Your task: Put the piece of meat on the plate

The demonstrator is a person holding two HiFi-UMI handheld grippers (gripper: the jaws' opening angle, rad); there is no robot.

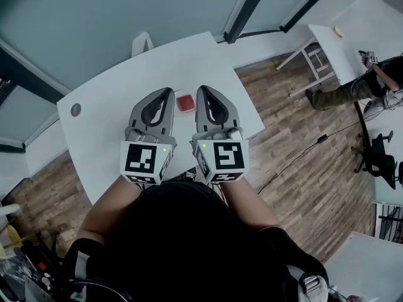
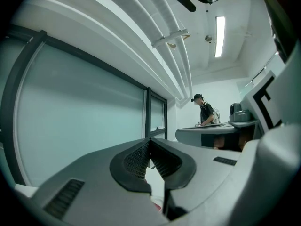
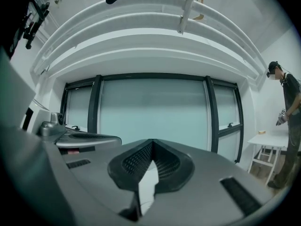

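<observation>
Both grippers are held level, side by side, over the white counter [image 1: 107, 99]. The left gripper [image 1: 169, 93] has its jaws closed tip to tip with nothing between them, as its own view shows [image 2: 149, 141]. The right gripper [image 1: 201, 90] is closed and empty too [image 3: 152, 142]. The red piece of meat [image 1: 184, 102] lies on the counter between the 2 gripper tips, touching neither. A person [image 1: 352, 88] stands at another table further off.

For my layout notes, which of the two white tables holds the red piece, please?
The near table, where the red piece lies between the left gripper and right gripper; the far table, upper right, has none.
</observation>
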